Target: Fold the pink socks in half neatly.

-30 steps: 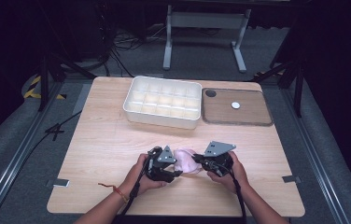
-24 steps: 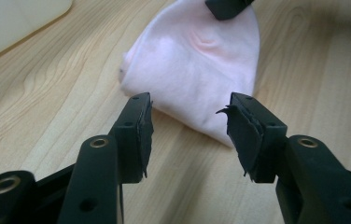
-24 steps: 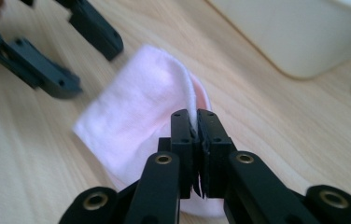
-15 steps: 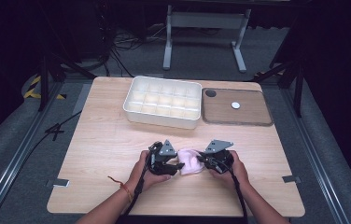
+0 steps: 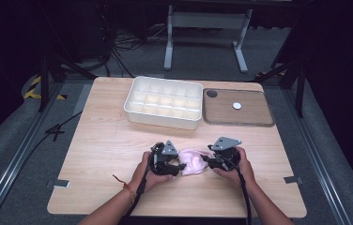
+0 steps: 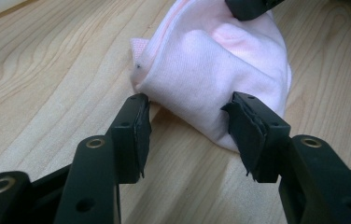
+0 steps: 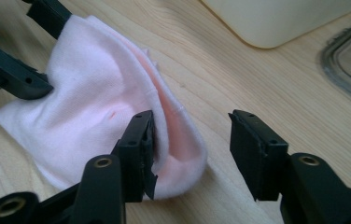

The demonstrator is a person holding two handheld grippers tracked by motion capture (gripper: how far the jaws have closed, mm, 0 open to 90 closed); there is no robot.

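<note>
A pink cloth (image 5: 192, 161) lies bunched on the wooden table (image 5: 104, 140) between my two grippers. In the left gripper view the cloth (image 6: 211, 65) rests just past my left gripper (image 6: 187, 126), whose jaws stand apart with bare pads at the cloth's near end. My right gripper (image 7: 190, 140) has just been opening. A fold of the cloth (image 7: 94, 112) lies against its left pad, and the right pad is free. In the high view my left gripper (image 5: 180, 165) and right gripper (image 5: 206, 161) face each other across the cloth.
A white tray (image 5: 163, 112) split into several compartments stands at the back middle. To its right lies a flat brown tray (image 5: 254, 110) with a small white disc (image 5: 237, 106). The table's front edge runs just behind my forearms.
My right gripper's jaws have opened and let go of the pink cloth, which now rests on the table. Both hands have stayed close to where they were.
</note>
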